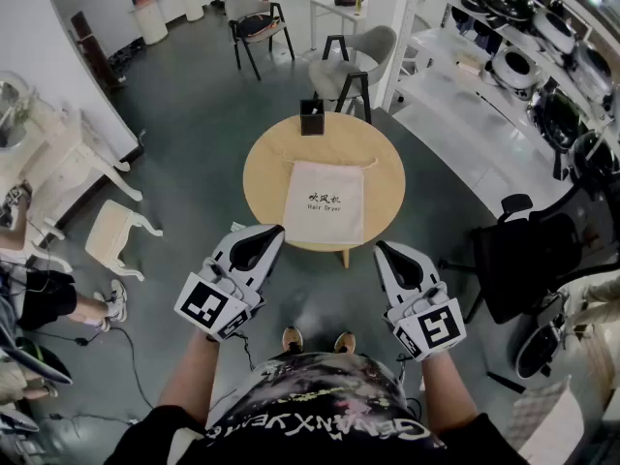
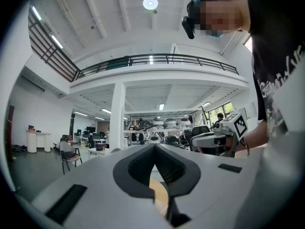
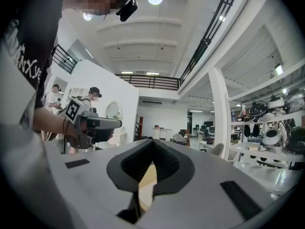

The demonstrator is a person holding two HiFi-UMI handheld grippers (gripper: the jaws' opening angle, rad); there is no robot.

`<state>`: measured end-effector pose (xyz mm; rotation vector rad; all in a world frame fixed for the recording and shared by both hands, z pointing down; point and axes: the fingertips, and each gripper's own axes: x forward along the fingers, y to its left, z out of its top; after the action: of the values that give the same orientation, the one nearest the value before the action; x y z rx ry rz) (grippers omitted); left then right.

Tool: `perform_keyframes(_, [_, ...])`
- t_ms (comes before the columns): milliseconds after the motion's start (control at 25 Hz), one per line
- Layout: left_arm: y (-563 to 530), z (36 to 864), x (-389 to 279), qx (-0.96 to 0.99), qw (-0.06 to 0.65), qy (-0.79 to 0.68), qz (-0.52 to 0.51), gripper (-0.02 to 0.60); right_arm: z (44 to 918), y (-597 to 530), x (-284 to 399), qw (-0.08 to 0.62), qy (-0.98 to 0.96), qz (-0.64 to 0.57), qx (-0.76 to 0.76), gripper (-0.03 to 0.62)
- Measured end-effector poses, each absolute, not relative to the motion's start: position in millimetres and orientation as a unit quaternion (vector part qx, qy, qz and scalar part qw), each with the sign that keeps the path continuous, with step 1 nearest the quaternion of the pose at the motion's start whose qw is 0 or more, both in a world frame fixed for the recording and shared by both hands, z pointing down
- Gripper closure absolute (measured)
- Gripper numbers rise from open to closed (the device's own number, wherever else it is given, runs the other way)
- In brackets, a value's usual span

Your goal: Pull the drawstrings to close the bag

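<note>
Head view: the bag (image 1: 325,201) lies flat on the round tabletop (image 1: 266,168), reaching its near edge, long axis running away from the person; its gathered mouth and a loose drawstring (image 1: 366,163) are at the far end, so both hands must reach forward past the bag's body; the left gripper (image 1: 276,232) and right gripper (image 1: 383,250) flank its near corners, about equally close.

Left gripper view: jaws together, nothing between them; only a sliver of tabletop shows below.

Right gripper view: jaws likewise closed and empty; no bag visible.
</note>
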<state>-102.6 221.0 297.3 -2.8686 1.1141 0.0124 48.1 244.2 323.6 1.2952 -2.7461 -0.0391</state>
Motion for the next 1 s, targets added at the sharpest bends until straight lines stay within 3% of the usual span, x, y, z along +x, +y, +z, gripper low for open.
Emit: perform_keyframes(1000, [201,306,-98,-0.930,0.026,0.367,0.001,0.566,338,225,55,0.049,-0.901,0.003,0.431,0.592])
